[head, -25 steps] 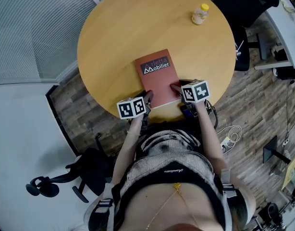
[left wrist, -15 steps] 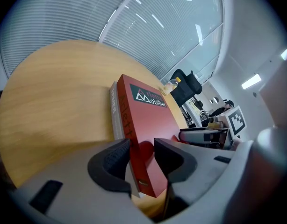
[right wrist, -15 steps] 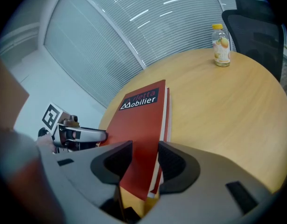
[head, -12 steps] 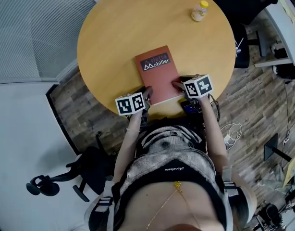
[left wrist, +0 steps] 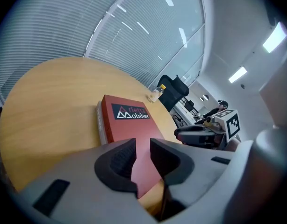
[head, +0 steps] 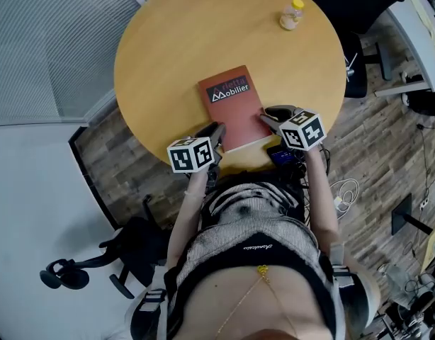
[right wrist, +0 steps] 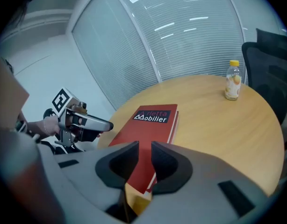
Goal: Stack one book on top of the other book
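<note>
Round and pale, the wooden table [head: 168, 41] fills the upper part of the head view, with wood-plank flooring around it and a small yellow-capped bottle [head: 291, 15] left well apart at the far edge. The red book [head: 232, 108] lies flat near the person's edge of the table, its title band turned away. The left gripper [head: 217, 128] is held just beside its near left corner and the right gripper [head: 267, 113] just beside its right edge, one on each side, as would be expected where a book has been handled from both sides at once.

From the left gripper view, slatted blinds [left wrist: 111, 27] are seen behind the table. The left gripper's jaws have just been closing and stand with only a narrow gap. Nothing is between them; the red cover is merely seen through the gap, further off. A thick band of pages is shown along the book's left side, so a second book may well lie underneath, though this cannot be settled.

From the right gripper view, the same blinds and bottle are seen. The right gripper's [right wrist: 144, 150] jaws have also just been closing, to a narrow, empty gap. Stepped edges show along the book's right side, so the stacking is judged probably done.
</note>
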Motion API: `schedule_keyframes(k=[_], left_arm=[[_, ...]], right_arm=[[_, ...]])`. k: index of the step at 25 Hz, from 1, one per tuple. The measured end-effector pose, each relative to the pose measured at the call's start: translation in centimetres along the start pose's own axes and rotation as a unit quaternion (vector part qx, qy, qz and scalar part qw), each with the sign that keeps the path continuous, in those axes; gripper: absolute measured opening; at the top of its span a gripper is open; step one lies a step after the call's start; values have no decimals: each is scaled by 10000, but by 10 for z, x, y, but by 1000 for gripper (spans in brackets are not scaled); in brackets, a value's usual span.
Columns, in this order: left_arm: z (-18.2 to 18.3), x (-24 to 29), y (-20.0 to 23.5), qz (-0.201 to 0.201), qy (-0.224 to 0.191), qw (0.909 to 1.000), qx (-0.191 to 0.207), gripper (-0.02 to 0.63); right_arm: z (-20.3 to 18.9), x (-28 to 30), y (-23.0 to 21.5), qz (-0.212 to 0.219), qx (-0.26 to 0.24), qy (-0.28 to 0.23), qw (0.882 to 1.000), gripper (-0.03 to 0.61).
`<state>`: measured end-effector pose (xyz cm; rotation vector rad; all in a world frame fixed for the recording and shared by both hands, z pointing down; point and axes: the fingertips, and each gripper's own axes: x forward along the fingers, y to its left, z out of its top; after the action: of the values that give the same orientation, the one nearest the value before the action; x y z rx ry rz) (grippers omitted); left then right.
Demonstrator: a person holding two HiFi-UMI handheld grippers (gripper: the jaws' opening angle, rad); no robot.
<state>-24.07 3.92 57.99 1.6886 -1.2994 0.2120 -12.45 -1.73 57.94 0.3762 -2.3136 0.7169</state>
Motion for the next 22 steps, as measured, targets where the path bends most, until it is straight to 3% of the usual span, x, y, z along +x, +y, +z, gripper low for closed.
schedule_keyframes(k=[4,10,15,22], left_arm=[[2,-3,-20,-267,-99,9995,100,54],[2,-5,-47,-781,-216,9965,191,26],[9,-13,-73,-1198,-525,9898,567,21],[24,-26,-87,-1140,-918,9823,1173,21]], right_arm=[[10,-8,12,228,-134,-511,9983,54],[19,-13,32,345,-770,-971,9917,38],[32,-26,44,337,-1047,-1546,9818,35],[52,-40,65,468,-1356,-2126,9666,35]])
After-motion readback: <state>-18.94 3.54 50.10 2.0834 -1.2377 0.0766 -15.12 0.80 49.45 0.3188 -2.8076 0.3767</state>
